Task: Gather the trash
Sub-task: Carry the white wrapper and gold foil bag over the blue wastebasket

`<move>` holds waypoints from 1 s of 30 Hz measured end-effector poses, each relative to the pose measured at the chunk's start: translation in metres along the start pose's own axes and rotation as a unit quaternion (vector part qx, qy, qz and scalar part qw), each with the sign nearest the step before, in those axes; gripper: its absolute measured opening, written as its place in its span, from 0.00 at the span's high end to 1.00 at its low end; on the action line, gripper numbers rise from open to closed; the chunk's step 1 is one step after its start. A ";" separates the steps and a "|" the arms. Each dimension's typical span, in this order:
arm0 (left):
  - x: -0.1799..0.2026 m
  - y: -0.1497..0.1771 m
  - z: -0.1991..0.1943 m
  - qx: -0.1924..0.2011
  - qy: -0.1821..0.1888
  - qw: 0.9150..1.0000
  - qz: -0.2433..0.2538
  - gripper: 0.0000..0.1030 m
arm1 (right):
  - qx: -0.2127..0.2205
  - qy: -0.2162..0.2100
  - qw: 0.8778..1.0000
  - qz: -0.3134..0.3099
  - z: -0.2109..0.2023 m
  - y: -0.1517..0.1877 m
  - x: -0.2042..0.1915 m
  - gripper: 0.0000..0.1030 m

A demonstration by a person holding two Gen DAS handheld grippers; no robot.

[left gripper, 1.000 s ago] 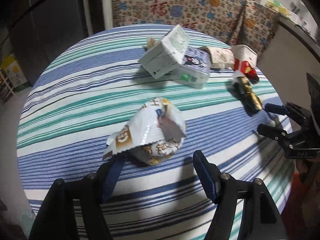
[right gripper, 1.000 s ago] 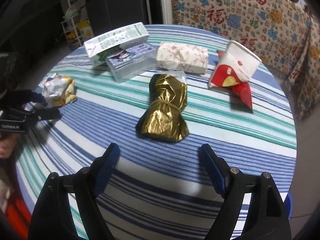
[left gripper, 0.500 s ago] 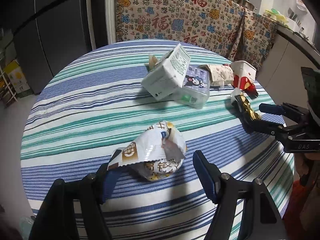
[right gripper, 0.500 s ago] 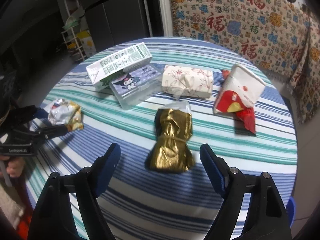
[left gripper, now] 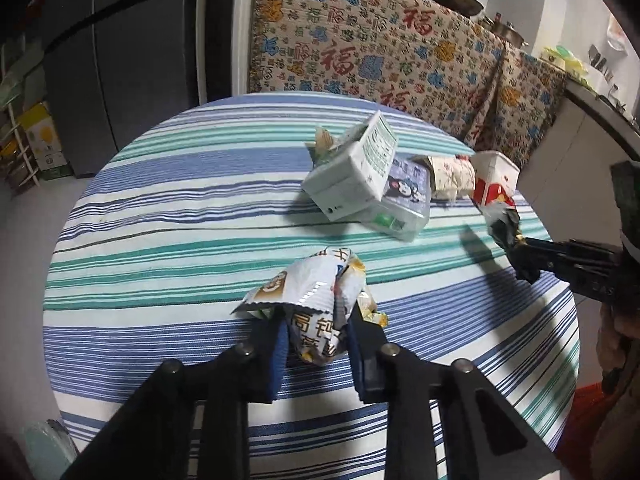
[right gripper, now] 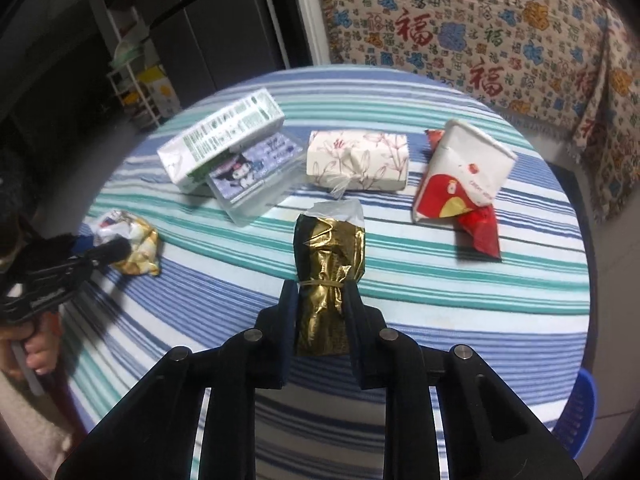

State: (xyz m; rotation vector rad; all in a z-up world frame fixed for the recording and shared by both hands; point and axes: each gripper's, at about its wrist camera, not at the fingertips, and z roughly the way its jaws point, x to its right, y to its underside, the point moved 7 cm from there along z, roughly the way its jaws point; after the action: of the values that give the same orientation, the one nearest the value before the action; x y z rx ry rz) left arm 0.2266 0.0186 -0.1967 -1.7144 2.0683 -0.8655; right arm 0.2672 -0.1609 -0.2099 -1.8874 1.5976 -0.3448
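A crumpled white and yellow snack wrapper [left gripper: 316, 292] sits between the blue pads of my left gripper [left gripper: 316, 320], which is shut on it just above the striped round table [left gripper: 180, 208]. My right gripper [right gripper: 320, 292] is closing its jaws on a gold foil bag [right gripper: 328, 248] tied with a rubber band, and both pads press its lower half. In the right wrist view the left gripper [right gripper: 108, 250] and wrapper [right gripper: 136, 248] appear at the table's left edge. In the left wrist view the right gripper [left gripper: 520, 248] holds the bag [left gripper: 502, 224] at the right.
A green and white carton [left gripper: 352, 176] leans on a clear cartoon-printed box [left gripper: 404, 200] at mid-table. Beside them lie a floral tissue pack [right gripper: 360, 156] and a red and white paper cup [right gripper: 460, 176]. A patterned cloth [left gripper: 380, 48] hangs behind. A blue stool [right gripper: 580, 408] stands at right.
Both grippers went from wide open to closed: the left on the crumpled wrapper, the right on the gold bag. Both views have tilted up a little, showing more of the room.
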 end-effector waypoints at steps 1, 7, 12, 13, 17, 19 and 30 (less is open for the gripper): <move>0.001 -0.001 -0.002 0.004 0.001 1.000 0.000 0.76 | 0.004 -0.005 1.000 0.001 -0.005 0.000 0.000 0.79; 0.017 -0.003 -0.011 0.014 0.015 1.000 -0.002 0.77 | 0.017 -0.014 1.000 0.013 -0.023 0.004 0.009 0.79; 0.036 0.000 -0.012 0.012 0.027 1.000 0.002 0.77 | 0.021 -0.018 0.999 0.028 -0.033 0.010 0.019 0.79; 0.040 0.001 -0.012 0.011 0.028 1.000 0.004 0.77 | 0.022 -0.018 0.999 0.029 -0.035 0.011 0.020 0.79; 0.056 0.004 -0.014 0.012 0.028 0.999 0.008 0.77 | 0.030 -0.022 0.999 0.039 -0.046 0.013 0.026 0.79; 0.065 0.004 -0.016 0.012 0.034 0.999 0.008 0.77 | 0.034 -0.021 0.998 0.043 -0.051 0.013 0.030 0.79; 0.131 0.010 -0.014 0.000 0.064 0.997 0.043 0.77 | 0.058 -0.007 0.995 0.076 -0.083 0.024 0.064 0.79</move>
State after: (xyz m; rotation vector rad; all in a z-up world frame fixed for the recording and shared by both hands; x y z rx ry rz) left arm 0.1806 -0.1032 -0.1749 -1.5960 2.2057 -0.9719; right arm 0.2152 -0.2475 -0.1733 -1.6668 1.6624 -0.3503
